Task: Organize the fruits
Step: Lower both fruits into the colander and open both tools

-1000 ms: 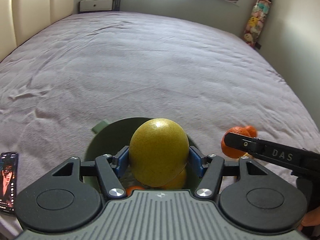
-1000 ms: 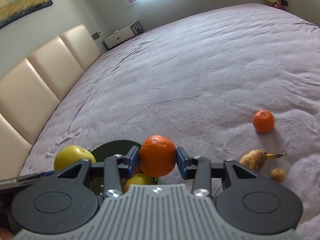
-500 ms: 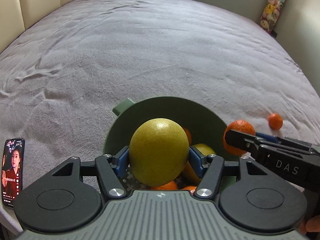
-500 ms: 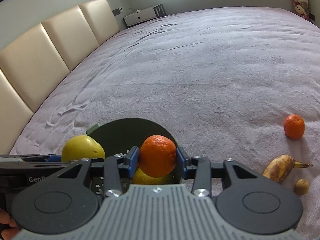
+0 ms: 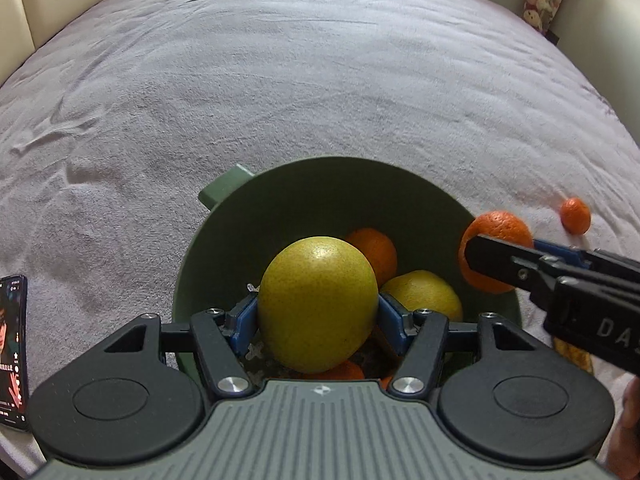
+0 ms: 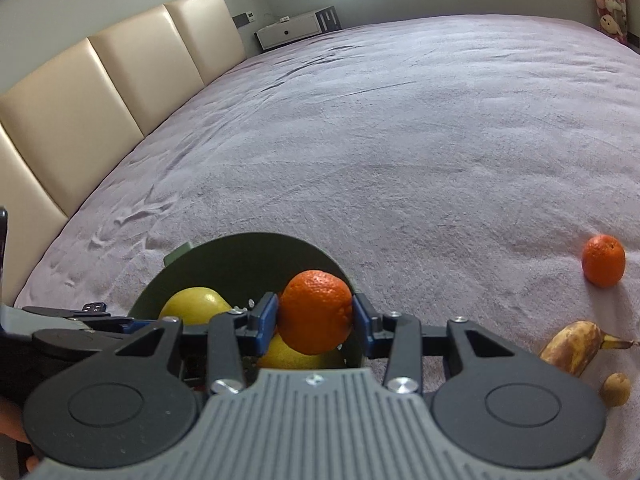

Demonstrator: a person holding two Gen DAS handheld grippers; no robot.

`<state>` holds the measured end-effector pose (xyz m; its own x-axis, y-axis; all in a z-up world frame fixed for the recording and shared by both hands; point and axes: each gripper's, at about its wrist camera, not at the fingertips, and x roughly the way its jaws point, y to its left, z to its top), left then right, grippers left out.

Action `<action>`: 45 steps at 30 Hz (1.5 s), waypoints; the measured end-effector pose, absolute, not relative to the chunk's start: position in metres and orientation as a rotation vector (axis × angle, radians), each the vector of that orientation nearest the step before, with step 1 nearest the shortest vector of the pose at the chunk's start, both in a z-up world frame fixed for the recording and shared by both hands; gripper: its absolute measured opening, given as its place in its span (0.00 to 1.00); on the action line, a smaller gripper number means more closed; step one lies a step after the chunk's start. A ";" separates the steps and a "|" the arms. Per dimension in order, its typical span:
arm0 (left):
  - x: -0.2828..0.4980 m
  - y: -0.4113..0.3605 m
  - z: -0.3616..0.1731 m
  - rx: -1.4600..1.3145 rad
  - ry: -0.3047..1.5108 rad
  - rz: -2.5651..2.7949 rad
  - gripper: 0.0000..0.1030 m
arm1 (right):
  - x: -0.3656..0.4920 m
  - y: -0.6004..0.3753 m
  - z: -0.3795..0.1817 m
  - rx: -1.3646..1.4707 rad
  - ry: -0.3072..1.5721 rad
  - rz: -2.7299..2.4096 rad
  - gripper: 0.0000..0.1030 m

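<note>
My left gripper (image 5: pixel 318 318) is shut on a big yellow-green round fruit (image 5: pixel 316 292) and holds it over the dark green bowl (image 5: pixel 304 196). Inside the bowl lie an orange (image 5: pixel 376 250) and a yellow fruit (image 5: pixel 426 294); more orange fruit shows below. My right gripper (image 6: pixel 316 318) is shut on an orange (image 6: pixel 314 308) just above the bowl's right rim (image 6: pixel 256 252). In the left wrist view that orange (image 5: pixel 498 228) shows behind the right gripper's fingers (image 5: pixel 504 262). The yellow-green fruit (image 6: pixel 196 310) appears at the left of the right wrist view.
On the grey bedspread right of the bowl lie a loose orange (image 6: pixel 603 260), a browned banana (image 6: pixel 572 346) and a small brown fruit (image 6: pixel 616 390). A phone (image 5: pixel 12 352) lies at the bed's left edge. A cream headboard (image 6: pixel 100 100) runs along the left.
Both grippers have come down towards the bowl with their fruit, and the bowl's inside has come into view. The right gripper's orange has shifted over the bowl's right rim.
</note>
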<state>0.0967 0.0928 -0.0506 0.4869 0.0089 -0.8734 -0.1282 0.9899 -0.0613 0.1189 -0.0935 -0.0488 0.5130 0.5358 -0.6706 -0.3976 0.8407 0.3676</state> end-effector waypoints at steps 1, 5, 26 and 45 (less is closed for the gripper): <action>0.098 0.092 -0.052 -0.117 1.063 0.084 0.69 | 0.119 -0.094 -0.049 0.177 0.867 0.564 0.37; 0.101 0.088 -0.057 -0.078 1.072 0.093 0.69 | 0.121 -0.092 -0.051 0.178 0.872 0.560 0.37; 0.107 0.077 -0.071 0.092 1.114 0.130 0.74 | 0.120 -0.089 -0.051 0.165 0.880 0.562 0.37; 0.087 0.118 -0.019 -0.172 1.021 0.212 0.74 | 0.108 -0.070 -0.048 0.109 0.869 0.641 0.37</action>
<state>0.0869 0.1183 -0.0193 0.5048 0.0943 -0.8581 -0.2543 0.9662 -0.0434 0.1081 -0.0696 -0.0476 0.4719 0.5651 -0.6767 -0.4789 0.8088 0.3414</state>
